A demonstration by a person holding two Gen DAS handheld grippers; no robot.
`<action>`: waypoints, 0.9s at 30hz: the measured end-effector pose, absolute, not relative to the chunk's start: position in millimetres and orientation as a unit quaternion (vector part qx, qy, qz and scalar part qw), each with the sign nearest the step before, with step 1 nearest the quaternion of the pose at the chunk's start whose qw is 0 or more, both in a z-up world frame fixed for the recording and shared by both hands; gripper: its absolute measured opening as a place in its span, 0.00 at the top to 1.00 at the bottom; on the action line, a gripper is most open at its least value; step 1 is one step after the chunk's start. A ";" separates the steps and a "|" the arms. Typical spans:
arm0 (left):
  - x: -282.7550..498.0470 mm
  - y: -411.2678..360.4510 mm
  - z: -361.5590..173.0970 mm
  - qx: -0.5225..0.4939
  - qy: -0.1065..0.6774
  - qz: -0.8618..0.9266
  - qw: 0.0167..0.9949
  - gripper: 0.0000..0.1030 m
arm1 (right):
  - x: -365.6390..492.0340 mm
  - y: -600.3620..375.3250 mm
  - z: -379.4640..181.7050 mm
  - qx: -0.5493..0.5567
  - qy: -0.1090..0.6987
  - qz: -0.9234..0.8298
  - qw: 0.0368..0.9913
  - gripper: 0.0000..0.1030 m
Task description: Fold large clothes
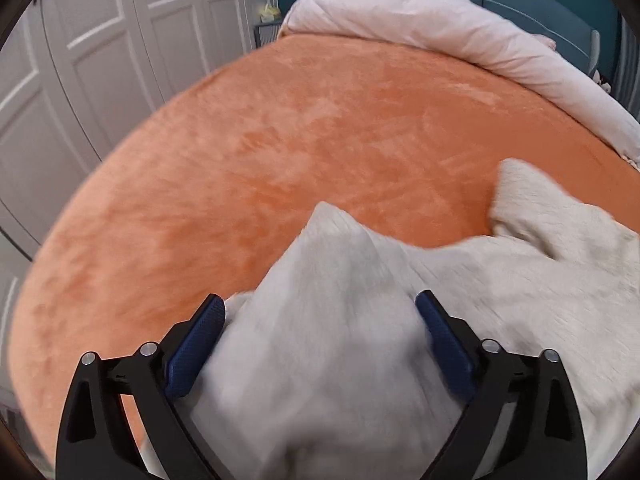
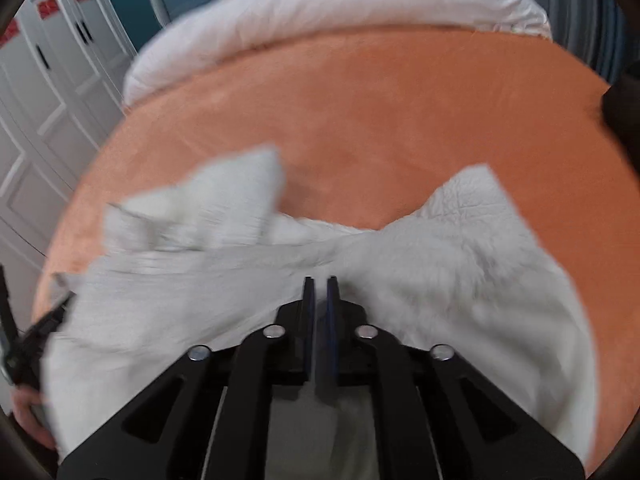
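My left tool (image 1: 320,308) stood wide open around a bunched fold of the fluffy white fleece garment (image 1: 500,280), which lay at the near edge of the orange plush bed (image 1: 300,128). My right tool (image 2: 320,284) was nearly closed, pinching a thin fold of that garment.

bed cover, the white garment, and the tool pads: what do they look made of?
Orange bed cover: plush, velvety fleece by the look; matte, with brushed streaks in the pile.
White garment: soft textile, seemingly fuzzy or crinkle-textured; fine wrinkles show near its far corner, but blur leaves the weave open.
Left tool pads: dark blue, probably rubber, with a fine knurled grip texture, on black, likely plastic fingers.
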State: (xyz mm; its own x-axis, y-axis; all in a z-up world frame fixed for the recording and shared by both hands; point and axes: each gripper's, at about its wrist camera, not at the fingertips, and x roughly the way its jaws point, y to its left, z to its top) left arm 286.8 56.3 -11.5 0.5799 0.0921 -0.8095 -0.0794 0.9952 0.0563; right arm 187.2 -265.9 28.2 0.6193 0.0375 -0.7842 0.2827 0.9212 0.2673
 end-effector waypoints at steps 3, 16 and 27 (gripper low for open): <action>255.7 55.5 15.9 0.004 0.448 0.040 0.893 0.10 | 163.9 -232.2 61.2 0.167 0.413 -0.037 0.895 0.89; 177.6 69.8 81.1 -0.012 0.445 0.028 0.895 0.10 | 144.4 -119.7 60.3 0.130 0.466 0.045 0.874 0.86; 162.0 118.2 36.2 -0.098 0.513 0.030 0.852 0.09 | 144.7 -106.4 31.4 0.101 0.500 0.029 0.860 0.86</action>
